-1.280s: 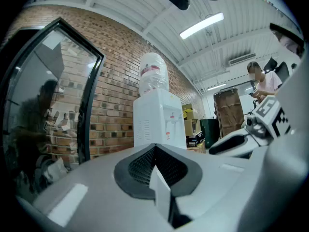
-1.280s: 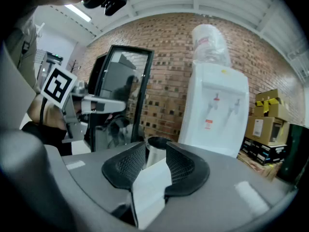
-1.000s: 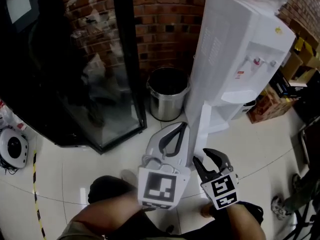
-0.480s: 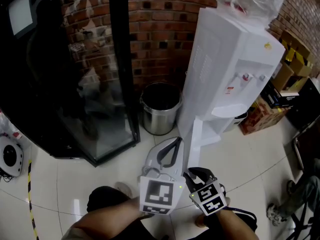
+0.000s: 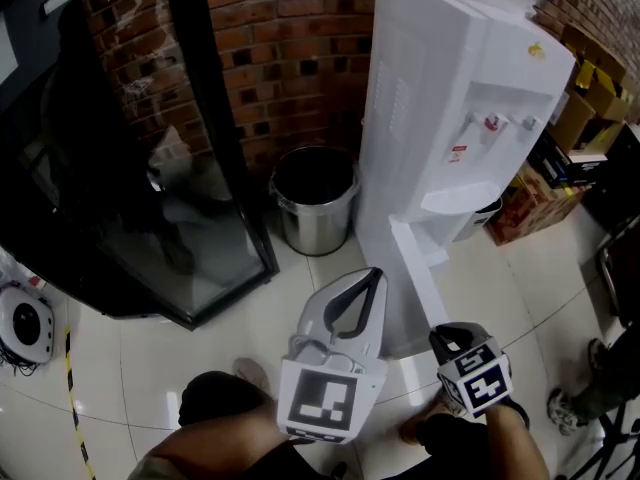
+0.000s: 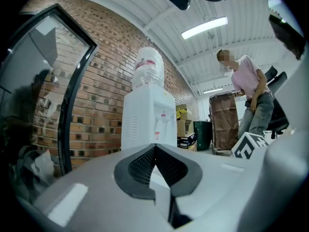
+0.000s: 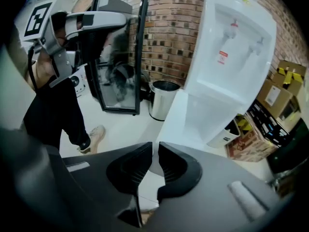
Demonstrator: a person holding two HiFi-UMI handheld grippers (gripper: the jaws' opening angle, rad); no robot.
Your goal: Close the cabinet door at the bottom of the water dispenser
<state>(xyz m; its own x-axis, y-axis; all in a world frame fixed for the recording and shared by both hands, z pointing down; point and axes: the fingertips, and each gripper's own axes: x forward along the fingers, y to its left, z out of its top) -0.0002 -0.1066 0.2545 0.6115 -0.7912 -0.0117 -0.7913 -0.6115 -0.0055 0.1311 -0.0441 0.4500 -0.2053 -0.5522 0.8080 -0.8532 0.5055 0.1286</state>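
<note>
The left gripper [image 6: 154, 148] is clenched on nothing, its ribbed grey pads meeting tip to tip; the right gripper [image 7: 155, 147] is closing, a thin slit left between its black jaws with nothing in it. Near both, the door [image 5: 415, 278], a flat white slab, stands swung out from the foot of the boxy dispenser [image 5: 440, 118]. Only the head view shows the door edge-on, with a round steel bin [image 5: 315, 203] against the brick wall [image 5: 290, 48]; only the left gripper view shows the clear bottle [image 6: 147, 69] on top and a person [image 6: 251, 88] standing
</note>
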